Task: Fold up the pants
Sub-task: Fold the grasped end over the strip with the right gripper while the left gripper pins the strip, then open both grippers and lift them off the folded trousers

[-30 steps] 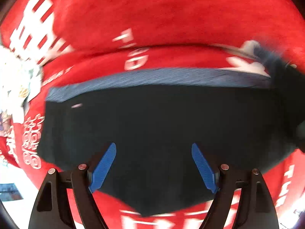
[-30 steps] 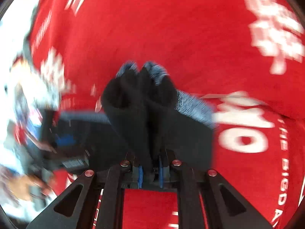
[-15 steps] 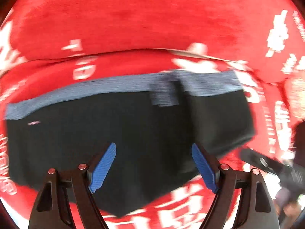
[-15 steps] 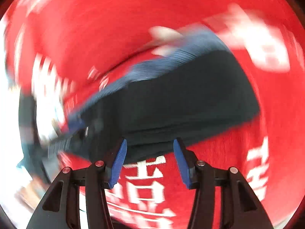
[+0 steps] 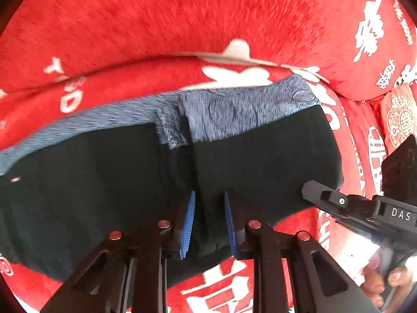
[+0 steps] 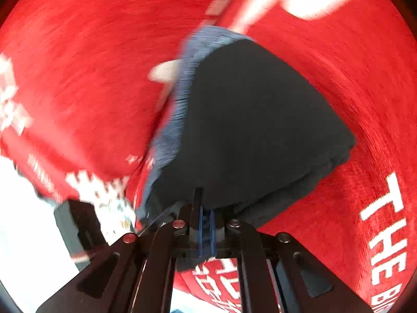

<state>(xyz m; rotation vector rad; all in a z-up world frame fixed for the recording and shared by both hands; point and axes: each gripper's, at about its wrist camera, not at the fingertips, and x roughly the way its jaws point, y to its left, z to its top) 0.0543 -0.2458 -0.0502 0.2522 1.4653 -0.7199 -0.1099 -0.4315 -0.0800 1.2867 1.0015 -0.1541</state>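
Note:
The black pants point(image 5: 109, 182) with grey-blue fleece lining point(image 5: 242, 107) lie folded on a red blanket point(image 5: 182, 18). My left gripper point(image 5: 208, 208) is shut on a ridge of the pants' near edge, blue pads on either side of the cloth. The right gripper's black body point(image 5: 365, 211) shows at the pants' right end in the left wrist view. In the right wrist view my right gripper point(image 6: 207, 216) is shut on the near edge of the folded pants point(image 6: 255, 120), whose lining point(image 6: 179, 104) shows along the left side.
The red blanket point(image 6: 78, 52) with white lettering covers the surface all around. A raised fold of blanket point(image 5: 156, 26) lies behind the pants. A hand point(image 5: 378, 284) shows at the lower right of the left wrist view. The blanket's edge and a bright floor point(image 6: 26, 234) lie at lower left.
Both grippers were open half a second ago and have closed on the near edge of the pants. The right gripper had let go of the bunched cloth before that.

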